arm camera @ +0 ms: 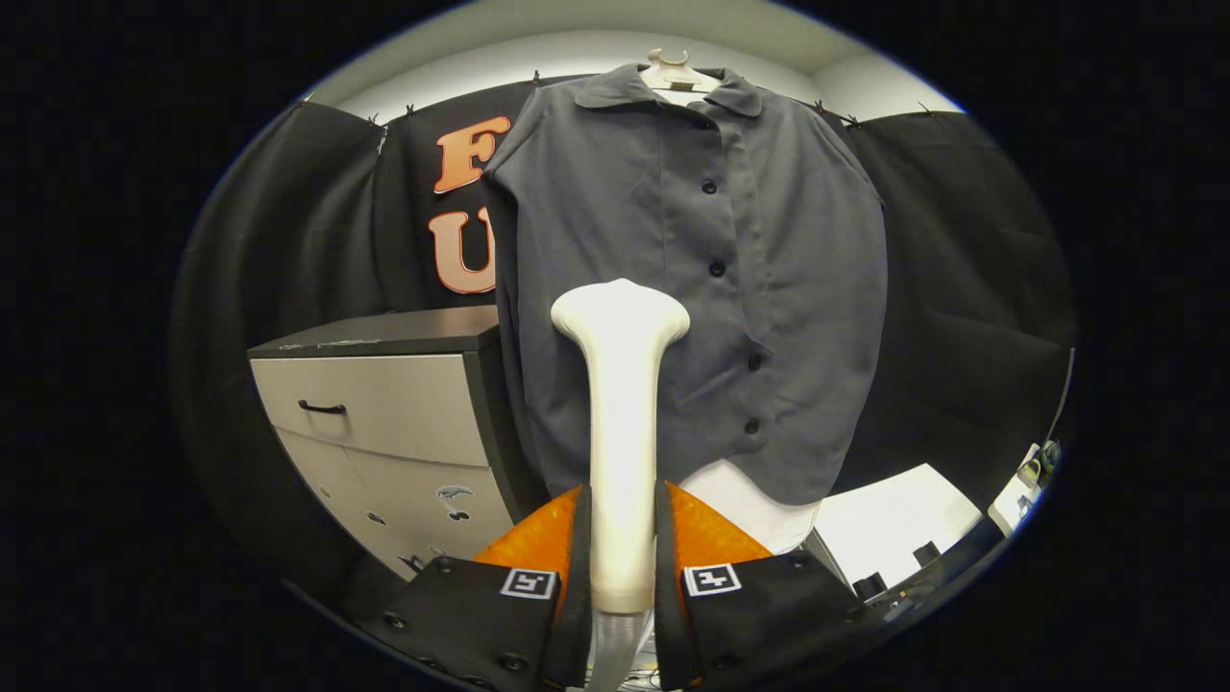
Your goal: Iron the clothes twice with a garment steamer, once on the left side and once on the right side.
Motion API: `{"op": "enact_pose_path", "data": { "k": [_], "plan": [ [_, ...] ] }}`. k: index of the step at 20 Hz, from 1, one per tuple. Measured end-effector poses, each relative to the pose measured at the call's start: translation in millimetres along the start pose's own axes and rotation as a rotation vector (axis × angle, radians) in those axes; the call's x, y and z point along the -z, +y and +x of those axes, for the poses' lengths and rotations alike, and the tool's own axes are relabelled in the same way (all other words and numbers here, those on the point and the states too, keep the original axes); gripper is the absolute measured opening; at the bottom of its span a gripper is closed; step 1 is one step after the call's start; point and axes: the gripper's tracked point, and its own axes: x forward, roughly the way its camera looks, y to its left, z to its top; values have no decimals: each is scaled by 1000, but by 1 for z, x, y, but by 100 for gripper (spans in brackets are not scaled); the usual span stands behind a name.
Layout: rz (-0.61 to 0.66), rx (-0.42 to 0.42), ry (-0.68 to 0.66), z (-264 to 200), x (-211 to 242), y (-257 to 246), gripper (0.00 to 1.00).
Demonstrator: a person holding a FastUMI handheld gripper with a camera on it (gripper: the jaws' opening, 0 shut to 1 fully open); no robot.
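While my claw (622, 538) squeezes the white steamer (622, 384) tight, its head sits low before the gray shirt (673, 240), so both sides seem left.

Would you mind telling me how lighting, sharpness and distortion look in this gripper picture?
Gripper view: fisheye bends the cabinet; the grey shirt is evenly lit and sharp; the white steamer, clamped by the gripper, is bright but not blown out.
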Motion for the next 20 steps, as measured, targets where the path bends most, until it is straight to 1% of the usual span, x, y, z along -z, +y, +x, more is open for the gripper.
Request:
{"op": "enact_pose_path", "data": {
  "k": [4,11,15,20],
  "plan": [
    [-1,1,33,1,16,2,34],
    [13,-2,37,-12,13,2,34],
    [27,-11,-19,-28,-16,0,34],
    [21,-48,-136,-56,-81,-11,34]
  ]
}}
